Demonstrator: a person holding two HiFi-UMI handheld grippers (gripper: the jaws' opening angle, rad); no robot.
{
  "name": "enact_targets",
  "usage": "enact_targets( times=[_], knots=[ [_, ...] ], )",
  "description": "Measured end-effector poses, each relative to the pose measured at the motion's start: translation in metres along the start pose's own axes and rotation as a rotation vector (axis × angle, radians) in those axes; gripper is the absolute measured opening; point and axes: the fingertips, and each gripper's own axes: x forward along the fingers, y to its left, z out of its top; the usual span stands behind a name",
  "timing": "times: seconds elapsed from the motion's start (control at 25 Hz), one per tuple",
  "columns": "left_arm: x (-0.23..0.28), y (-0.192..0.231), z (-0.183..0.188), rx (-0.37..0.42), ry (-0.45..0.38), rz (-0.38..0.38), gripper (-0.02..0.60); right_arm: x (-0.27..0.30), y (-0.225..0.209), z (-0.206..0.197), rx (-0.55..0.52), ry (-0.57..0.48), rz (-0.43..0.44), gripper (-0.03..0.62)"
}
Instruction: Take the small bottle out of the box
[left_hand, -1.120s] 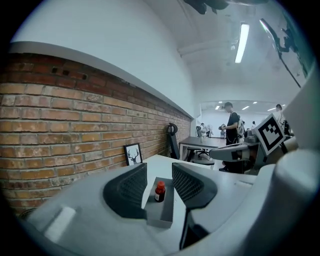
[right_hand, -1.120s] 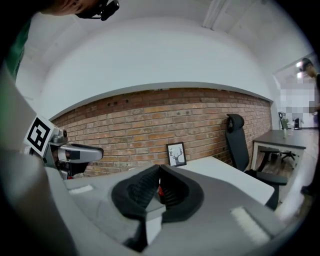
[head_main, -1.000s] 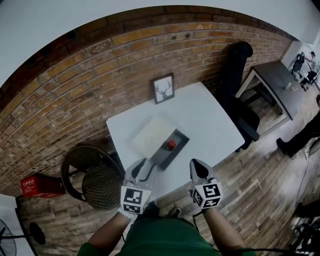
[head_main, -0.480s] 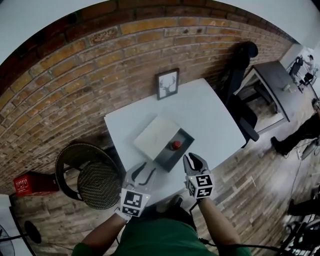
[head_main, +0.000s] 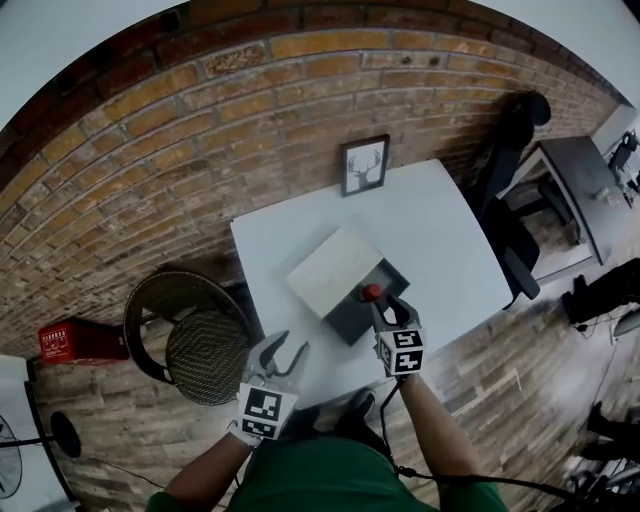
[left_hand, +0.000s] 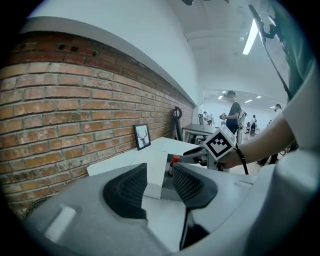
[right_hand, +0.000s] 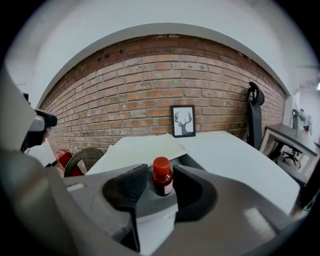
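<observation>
White tabletop (head_main: 440, 225), open box (head_main: 350, 322)
My right tool (right_hand: 161, 176), jaws just opening, straddles the small bottle (head_main: 371, 292) ungripped; left tool (left_hand: 159, 174) gapes empty

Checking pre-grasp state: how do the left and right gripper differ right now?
Place: the right gripper is at the box; the left gripper hangs back by the table's near edge.
Contents: the right gripper has the small bottle between its jaws, which have just been opening and do not pinch it; the left gripper has nothing between its jaws.
Shared: both are open and both are aimed toward the box.
</observation>
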Motion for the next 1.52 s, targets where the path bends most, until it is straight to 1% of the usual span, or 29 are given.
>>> enact_targets(
  times=[0.24, 0.52, 0.72, 0.84, 1.2, 1.4, 1.52],
  knots=[
    [-0.013, 0.006, -0.003, -0.011, 0.014, 0.061, 0.166, 0.024, -0.001, -0.002, -0.052, 0.022, 0.01, 0.166],
    [-0.02, 0.004, -0.006, -0.035, 0.024, 0.106, 0.166, 0.04, 0.004, -0.003, -0.068, 0.068, 0.04, 0.166],
    [-0.021, -0.003, -0.01, -0.045, 0.038, 0.115, 0.166, 0.043, 0.001, -0.003, -0.103, 0.08, 0.043, 0.147],
    [-0.02, -0.006, -0.008, -0.047, 0.042, 0.121, 0.166, 0.042, 0.0, -0.004, -0.099, 0.081, 0.045, 0.146],
    [-0.013, -0.02, -0.001, -0.046, 0.032, 0.114, 0.166, 0.019, -0.001, 0.015, -0.072, 0.025, 0.08, 0.144],
    [-0.006, -0.031, 0.008, -0.042, 0.016, 0.101, 0.164, 0.003, -0.006, 0.021, -0.08, 0.014, 0.089, 0.144],
    [-0.002, -0.035, 0.015, -0.038, 0.001, 0.094, 0.164, -0.006, -0.007, 0.027, -0.083, -0.012, 0.095, 0.144]
  ],
)
